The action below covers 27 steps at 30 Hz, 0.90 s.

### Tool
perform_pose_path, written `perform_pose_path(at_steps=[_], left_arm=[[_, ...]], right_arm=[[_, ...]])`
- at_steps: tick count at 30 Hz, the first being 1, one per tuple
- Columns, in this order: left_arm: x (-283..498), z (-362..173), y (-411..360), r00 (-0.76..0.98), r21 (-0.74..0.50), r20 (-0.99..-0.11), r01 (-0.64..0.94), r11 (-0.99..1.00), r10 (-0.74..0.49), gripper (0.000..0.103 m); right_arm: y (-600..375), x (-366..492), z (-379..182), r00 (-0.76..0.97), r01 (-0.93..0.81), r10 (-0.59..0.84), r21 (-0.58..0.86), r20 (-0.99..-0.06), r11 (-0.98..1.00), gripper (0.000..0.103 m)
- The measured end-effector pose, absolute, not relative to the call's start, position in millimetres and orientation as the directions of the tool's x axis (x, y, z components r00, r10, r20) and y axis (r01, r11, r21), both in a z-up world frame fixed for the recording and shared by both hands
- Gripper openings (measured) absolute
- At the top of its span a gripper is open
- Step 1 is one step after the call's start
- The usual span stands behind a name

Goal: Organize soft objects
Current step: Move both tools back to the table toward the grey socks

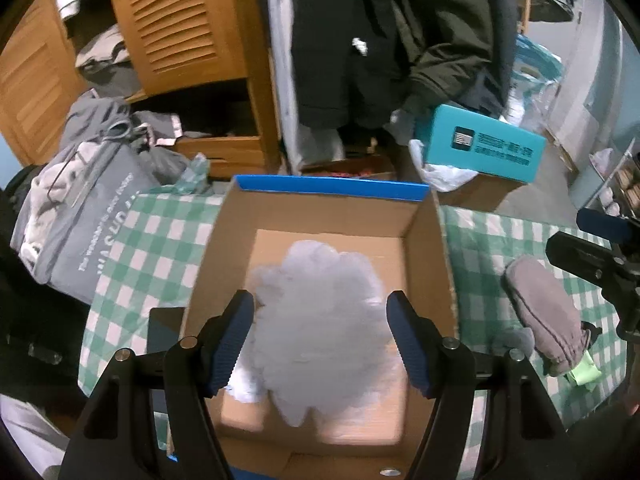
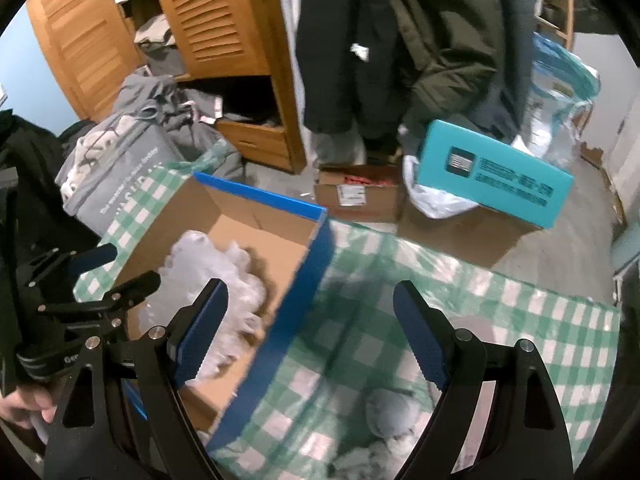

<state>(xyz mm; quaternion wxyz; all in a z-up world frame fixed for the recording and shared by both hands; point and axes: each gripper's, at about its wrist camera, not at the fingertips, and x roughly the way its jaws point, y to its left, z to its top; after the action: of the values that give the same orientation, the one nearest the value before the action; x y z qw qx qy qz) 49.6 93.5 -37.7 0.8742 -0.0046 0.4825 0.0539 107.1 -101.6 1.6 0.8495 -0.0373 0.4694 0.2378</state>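
while the left tool (image 1: 320, 340) hangs over an open cardboard box (image 1: 424, 216), its two blue-padded fingers (image 1: 236, 340) stand spread wide with nothing between them, pointing forward and down into the box. a pale grey fluffy soft object (image 1: 320, 320) lies blurred inside the box, below the gap between the fingers; whether it touches the box floor cannot be told. something white (image 1: 244, 384) shows beside it near the left finger. the box, blue along its far rim, stands on a surface covered by a green-and-white checked cloth (image 1: 152, 248). to the right of the box on the cloth lies a grey mitten-like piece (image 1: 544, 312), with a small green scrap (image 1: 584, 372) at its near end. the right tool (image 2: 312, 336) is angled down over the cloth just right of the box's blue side wall, its fingers likewise released and apart, gripping nothing. beneath it, near the lower edge of the right wrist view, sit pale fuzzy soft items (image 2: 388, 412), blurred. from that view the left tool's black frame appears at the left over the box, with fingertips of the person's left hand (image 2: 28, 404) visible at the lower left edge. beyond the surface stand a wooden louvred wardrobe (image 1: 180, 20), a grey bag (image 1: 84, 208), hanging dark coats (image 1: 380, 40) and a teal carton (image 1: 480, 148).
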Motion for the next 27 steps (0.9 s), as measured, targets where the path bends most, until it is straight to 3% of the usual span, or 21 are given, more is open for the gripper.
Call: perform_pose_path(at_steps=[27], left_arm=[[54,-61,-55,0.474,0.114,-0.881,0.200,0.973,0.006,0.077]], right_arm=[[-262,83,-27,0.468,-0.232,0.240,0.144,-0.851,0.962,0.086]])
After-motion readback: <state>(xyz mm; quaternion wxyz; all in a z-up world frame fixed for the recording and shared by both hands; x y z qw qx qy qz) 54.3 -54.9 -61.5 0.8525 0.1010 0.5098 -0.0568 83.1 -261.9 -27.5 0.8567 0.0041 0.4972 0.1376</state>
